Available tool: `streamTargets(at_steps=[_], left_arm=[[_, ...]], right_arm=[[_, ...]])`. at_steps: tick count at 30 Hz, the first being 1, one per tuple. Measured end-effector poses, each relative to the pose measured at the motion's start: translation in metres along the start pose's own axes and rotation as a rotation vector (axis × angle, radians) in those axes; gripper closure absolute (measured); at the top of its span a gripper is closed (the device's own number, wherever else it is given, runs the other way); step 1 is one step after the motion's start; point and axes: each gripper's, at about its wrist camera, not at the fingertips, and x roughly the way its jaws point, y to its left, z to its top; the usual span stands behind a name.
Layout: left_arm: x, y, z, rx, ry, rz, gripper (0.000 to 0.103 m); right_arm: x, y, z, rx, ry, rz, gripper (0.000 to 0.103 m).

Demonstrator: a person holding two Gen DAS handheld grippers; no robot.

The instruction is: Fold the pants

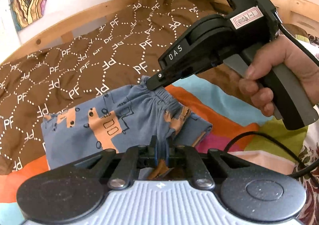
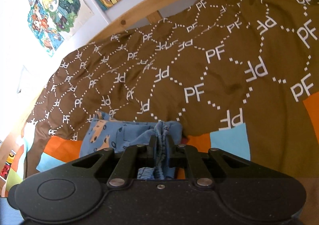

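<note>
The small blue cotton pants (image 1: 83, 135) with orange printed shapes lie on a bed, partly on a brown quilted cover (image 1: 79, 61) printed with white "PF" letters and dotted hexagons, and partly on a bright patchwork sheet (image 1: 223, 109) of orange, light blue, pink and green. A pale wooden bed frame (image 1: 83, 17) runs behind the cover, and colourful drawings (image 2: 53, 9) hang on the white wall beyond it.

In the left wrist view, the left claw (image 1: 161, 151) is clamped on a bunched fold of the blue fabric, which is squeezed between its two black fingers (image 1: 153, 145) and gathers into pleats rising away from them. Further off in the same view, the right claw (image 1: 150, 86), a black pistol-shaped tool held in a bare hand (image 1: 275, 77), has its tip pressed into the gathered elastic waistband (image 1: 161, 93) of the pants. A black cable (image 1: 269, 139) trails across the sheet near that hand.

In the right wrist view, the right claw (image 2: 161, 145) is closed on a ridge of waistband cloth standing upright between its fingers (image 2: 152, 145), with more blue cloth showing beneath them. The rest of the pants (image 2: 111, 135) spread away to the left over the brown cover (image 2: 199, 77), with the orange and light blue sheet (image 2: 229, 135) beside them.
</note>
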Motion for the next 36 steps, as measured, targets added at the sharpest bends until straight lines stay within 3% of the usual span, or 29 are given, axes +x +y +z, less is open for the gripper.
streamTargets(at_steps=[7, 10, 11, 13, 14, 15, 17, 20, 21, 23, 25, 33, 36], left_arm=[[0.003, 0.007, -0.004, -0.053, 0.026, -0.03, 0.087], [0.001, 0.011, -0.004, -0.084, 0.029, -0.046, 0.078], [0.0, 0.014, -0.004, -0.095, 0.03, -0.052, 0.072], [-0.007, 0.022, -0.007, -0.136, 0.023, -0.074, 0.057], [-0.013, 0.031, -0.011, -0.184, 0.008, -0.093, 0.041], [-0.019, 0.038, -0.014, -0.233, -0.01, -0.103, 0.032], [-0.034, 0.06, -0.024, -0.362, -0.051, -0.096, 0.029], [-0.045, 0.088, -0.028, -0.442, -0.089, 0.025, 0.023], [-0.045, 0.095, -0.027, -0.447, -0.096, 0.08, 0.016], [-0.038, 0.109, -0.02, -0.446, -0.087, 0.239, 0.014], [-0.026, 0.119, -0.012, -0.422, -0.086, 0.315, 0.013], [0.044, 0.137, 0.004, -0.356, 0.062, 0.42, 0.017], [0.051, 0.145, -0.007, -0.373, 0.073, 0.418, 0.017]], right_arm=[[0.001, 0.003, -0.002, -0.071, 0.006, -0.076, 0.067], [0.0, 0.009, -0.003, -0.123, -0.005, -0.109, 0.058], [-0.001, 0.009, -0.003, -0.13, -0.009, -0.116, 0.055], [-0.003, 0.009, -0.003, -0.136, -0.026, -0.139, 0.036], [-0.004, 0.009, -0.003, -0.141, -0.041, -0.155, 0.032], [-0.006, 0.009, -0.004, -0.151, -0.06, -0.174, 0.025], [-0.008, 0.012, -0.005, -0.183, -0.103, -0.219, 0.018], [-0.01, 0.023, -0.012, -0.243, -0.175, -0.259, 0.012], [-0.01, 0.029, -0.015, -0.271, -0.194, -0.259, 0.008], [-0.008, 0.041, -0.022, -0.329, -0.216, -0.252, 0.004], [-0.003, 0.056, -0.031, -0.4, -0.227, -0.254, 0.002], [0.027, 0.081, -0.06, -0.689, -0.133, -0.32, 0.001], [0.023, 0.071, -0.058, -0.75, -0.096, -0.282, 0.001]])
